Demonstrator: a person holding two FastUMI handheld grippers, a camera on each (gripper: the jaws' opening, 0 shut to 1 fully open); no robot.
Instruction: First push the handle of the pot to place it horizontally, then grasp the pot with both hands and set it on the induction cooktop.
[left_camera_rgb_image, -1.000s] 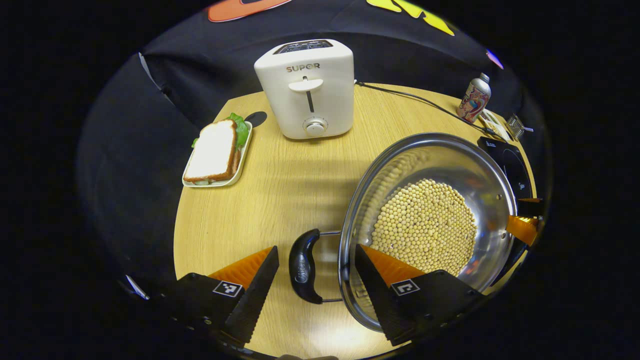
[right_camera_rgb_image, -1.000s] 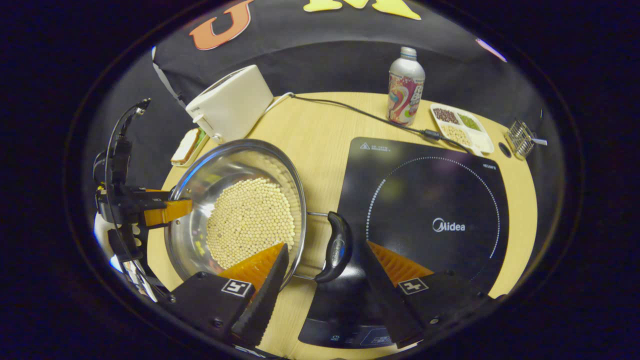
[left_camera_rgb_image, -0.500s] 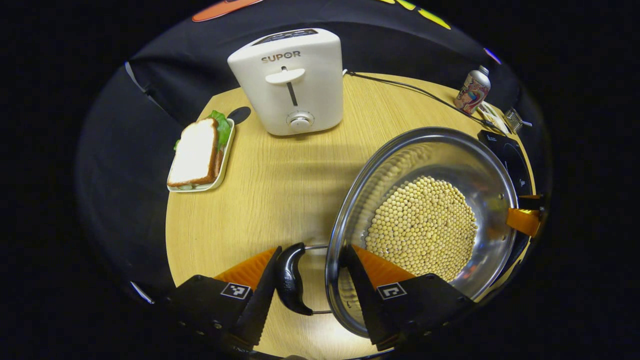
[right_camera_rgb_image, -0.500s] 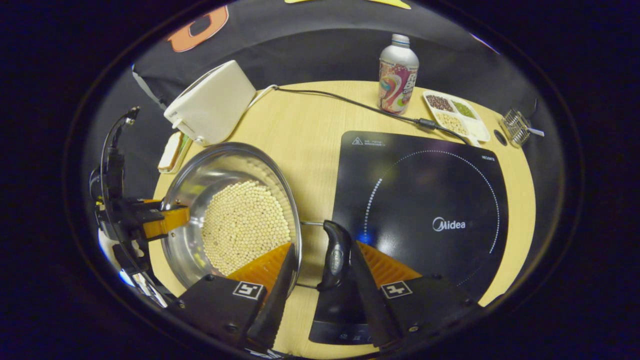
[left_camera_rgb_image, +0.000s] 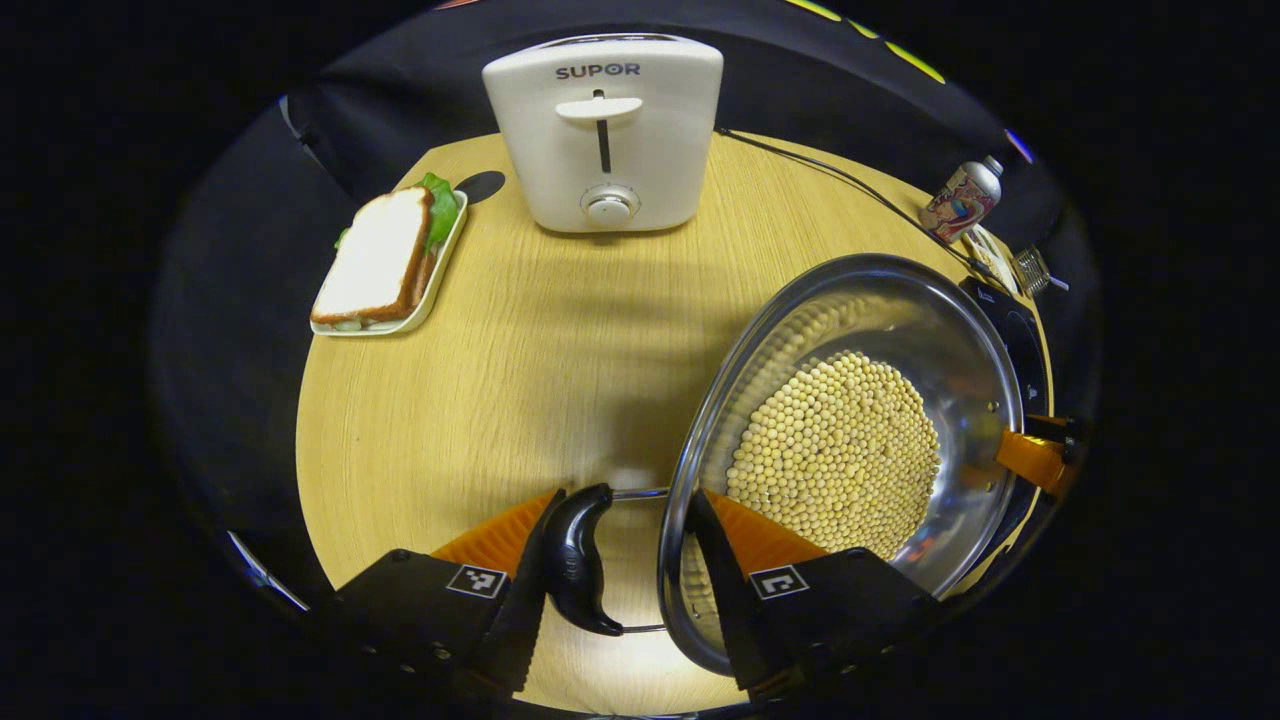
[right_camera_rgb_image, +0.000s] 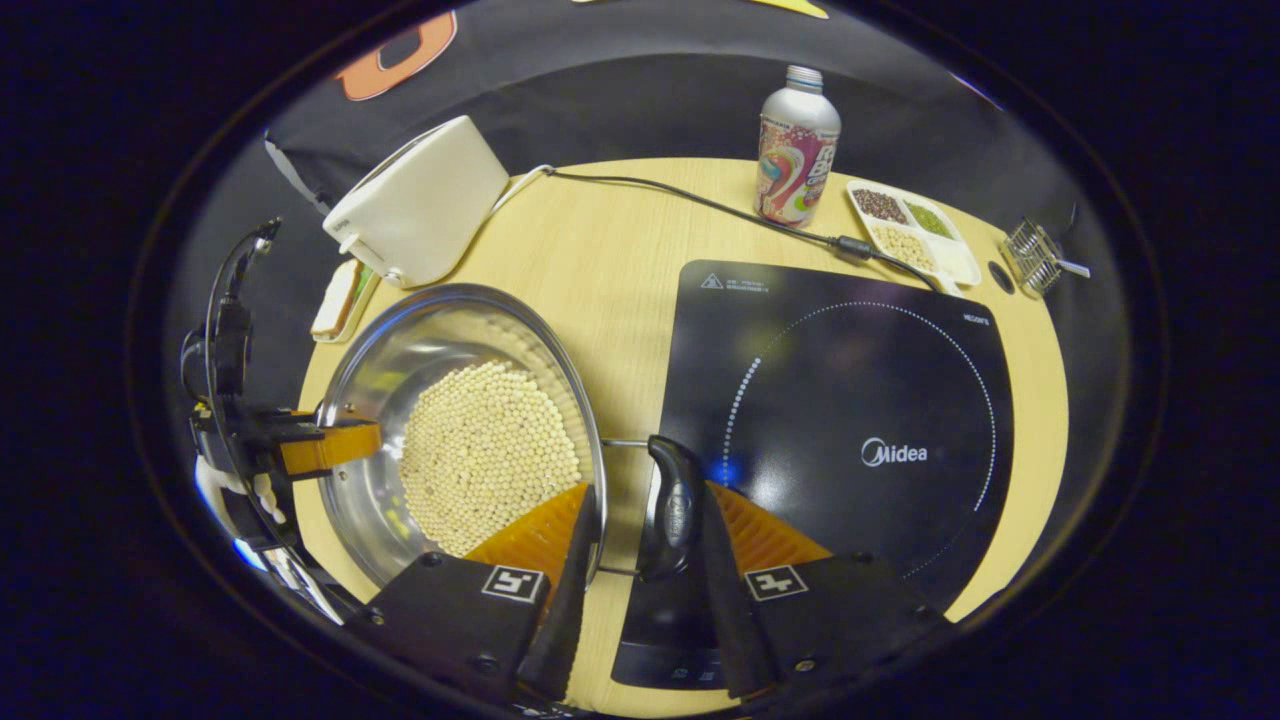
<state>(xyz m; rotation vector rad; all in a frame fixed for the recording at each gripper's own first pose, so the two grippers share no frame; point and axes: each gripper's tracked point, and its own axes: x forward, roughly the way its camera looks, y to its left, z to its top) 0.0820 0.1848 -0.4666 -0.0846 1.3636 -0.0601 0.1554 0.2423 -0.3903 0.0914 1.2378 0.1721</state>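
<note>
Straddling a side handle each, the left gripper (left_camera_rgb_image: 620, 570) and right gripper (right_camera_rgb_image: 640, 570) have narrowed around handle and rim, apparently pinching both for a level two-handed lift; the pot (right_camera_rgb_image: 460, 440) sits just left of the induction cooktop (right_camera_rgb_image: 850, 400).

Pot (right_camera_rgb_image: 460, 400) sits on table (right_camera_rgb_image: 610, 250) left of cooktop (right_camera_rgb_image: 850, 400)

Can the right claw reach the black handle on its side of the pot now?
Probably yes: the right claw already straddles that handle, one finger against it, the other at the pot rim; nothing in between.
</note>
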